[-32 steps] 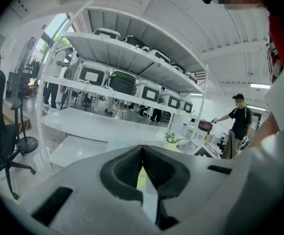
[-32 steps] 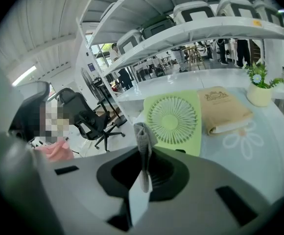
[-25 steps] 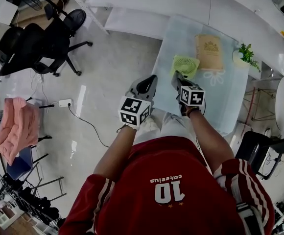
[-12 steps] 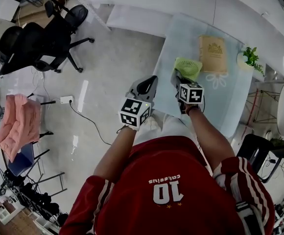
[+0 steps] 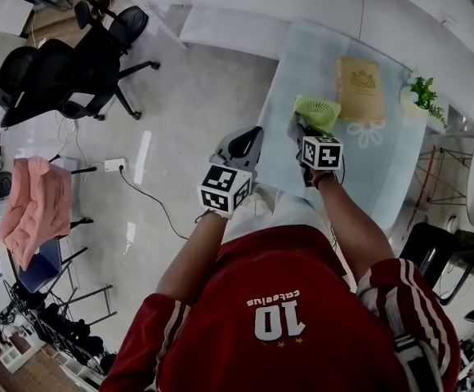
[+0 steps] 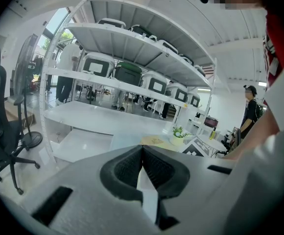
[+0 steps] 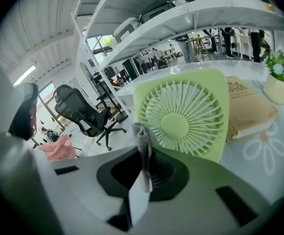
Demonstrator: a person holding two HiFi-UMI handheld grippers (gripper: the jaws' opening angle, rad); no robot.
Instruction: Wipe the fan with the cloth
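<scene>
Fan (image 5: 317, 111), pale green, square frame with round grille: stands upright on the desk (image 5: 384, 170) near its left edge, grille facing the right gripper (image 5: 297, 129). In the right gripper view the fan (image 7: 183, 119) fills the centre.

Cloth (image 7: 142, 146), grey, thin folded strip: clamped between the right gripper's closed jaws, with its free end sticking up past the tips. It overlaps the fan's left frame edge in that view; cannot tell whether it touches.

Left gripper (image 5: 241, 145): off the desk's left side, over the floor, level with the right gripper and apart from the fan. In the left gripper view its jaws (image 6: 142, 165) are pressed together with nothing between them.

Behind the fan, flat on the desk: tan book (image 5: 358, 89), just beside it. Small potted plant (image 5: 419, 96) right of the book.

Surroundings: black office chair (image 5: 73, 64) on the floor far left; pink towel (image 5: 34, 207) draped at the left edge; white shelving (image 6: 132, 43) beyond the desk.
</scene>
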